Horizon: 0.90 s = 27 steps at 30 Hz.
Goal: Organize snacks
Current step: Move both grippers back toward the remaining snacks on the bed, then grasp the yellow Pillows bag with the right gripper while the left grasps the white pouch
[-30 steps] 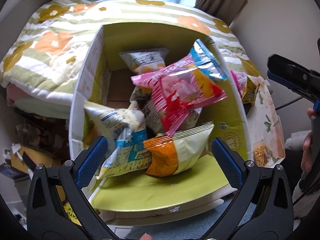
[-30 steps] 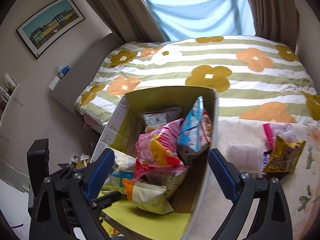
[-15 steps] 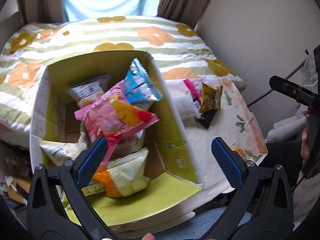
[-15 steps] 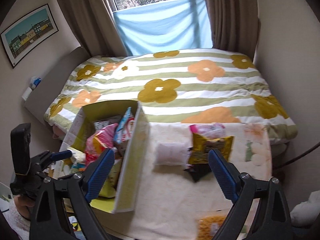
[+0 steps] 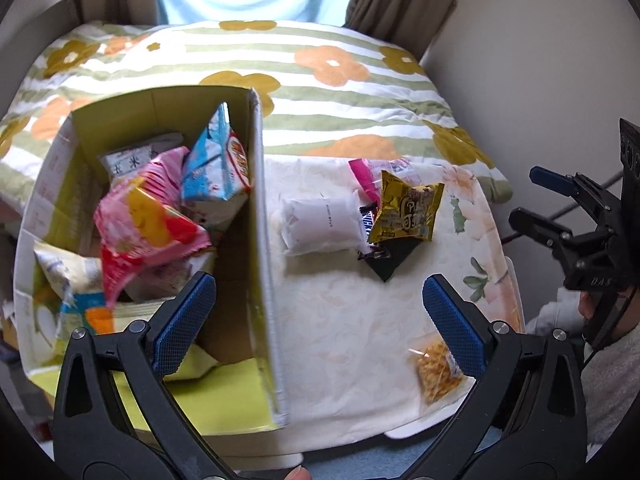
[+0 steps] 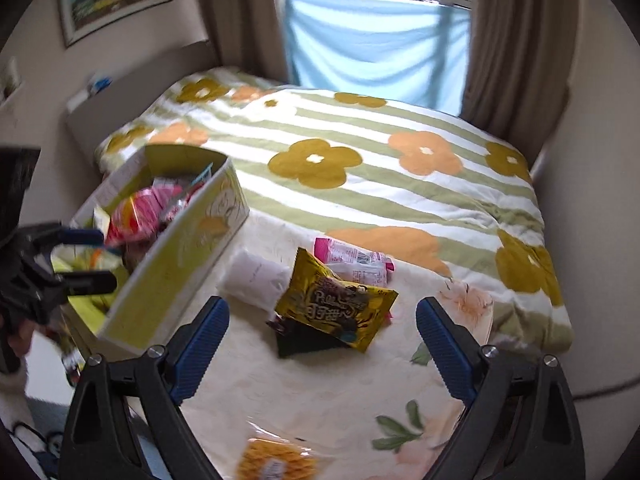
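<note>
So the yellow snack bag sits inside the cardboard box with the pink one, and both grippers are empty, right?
Not quite. The yellow snack bag lies outside the cardboard box, on the table beside it, as the right wrist view shows. Both grippers, left gripper and right gripper, are indeed empty.

Soft daylight comes in from the window (image 6: 376, 36) at twelve o'clock. The right wrist view is blurry. Both pictures bend round, with dark corners at the edges.

Green-and-white striped bedspread (image 6: 400, 184) with mustard and orange flowers, lime-green box (image 5: 262, 240), gold snack bag (image 6: 336, 300), pink bag (image 5: 140, 216), pale blue curtain (image 6: 376, 40).
</note>
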Each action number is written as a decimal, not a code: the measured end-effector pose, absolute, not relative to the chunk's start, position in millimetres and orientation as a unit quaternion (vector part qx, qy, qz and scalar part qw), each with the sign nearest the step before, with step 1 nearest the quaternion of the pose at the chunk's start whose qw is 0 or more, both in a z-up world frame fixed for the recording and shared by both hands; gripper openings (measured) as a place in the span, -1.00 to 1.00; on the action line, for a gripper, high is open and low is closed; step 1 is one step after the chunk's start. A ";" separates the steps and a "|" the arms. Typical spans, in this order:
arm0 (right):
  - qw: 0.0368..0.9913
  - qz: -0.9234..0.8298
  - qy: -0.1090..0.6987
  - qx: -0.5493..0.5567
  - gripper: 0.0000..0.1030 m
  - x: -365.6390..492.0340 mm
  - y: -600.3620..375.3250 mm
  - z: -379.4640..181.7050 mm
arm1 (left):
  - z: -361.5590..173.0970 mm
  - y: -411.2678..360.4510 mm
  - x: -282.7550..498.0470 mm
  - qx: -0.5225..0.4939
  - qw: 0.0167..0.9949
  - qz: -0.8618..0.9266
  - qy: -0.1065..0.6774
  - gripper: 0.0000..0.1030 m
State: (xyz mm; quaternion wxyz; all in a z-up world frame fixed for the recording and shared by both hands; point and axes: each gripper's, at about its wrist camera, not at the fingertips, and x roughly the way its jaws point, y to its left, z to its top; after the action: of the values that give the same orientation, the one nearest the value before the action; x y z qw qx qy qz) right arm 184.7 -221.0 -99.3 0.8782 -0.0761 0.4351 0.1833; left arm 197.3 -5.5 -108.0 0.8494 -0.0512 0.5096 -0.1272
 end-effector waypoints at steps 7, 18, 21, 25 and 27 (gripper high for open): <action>0.858 0.267 0.406 -0.166 0.81 202.7 -226.7 -148.7 | -128.8 -38.8 204.2 -0.055 0.846 -0.077 0.525 0.99; 0.847 0.284 0.343 -0.291 0.81 211.4 -206.7 -215.9 | -152.8 -65.0 247.8 0.060 0.831 -0.062 0.549 1.00; 0.837 0.281 0.322 -0.340 0.81 210.0 -202.1 -226.7 | -160.3 -70.2 256.0 0.086 0.827 -0.057 0.553 1.00; 0.821 0.301 0.319 -0.366 0.81 209.4 -196.8 -237.9 | -164.7 -75.8 263.7 0.121 0.821 -0.058 0.554 1.00; 0.817 0.305 0.317 -0.373 0.81 209.5 -194.7 -241.4 | -165.0 -78.4 268.4 0.138 0.817 -0.063 0.557 1.00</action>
State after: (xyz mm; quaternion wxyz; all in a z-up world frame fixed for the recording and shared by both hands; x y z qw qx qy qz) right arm 209.5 -194.8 -241.4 0.8169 -0.3733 0.3166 0.3049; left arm 268.4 -78.4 -165.0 0.8167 0.1378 0.5568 -0.0631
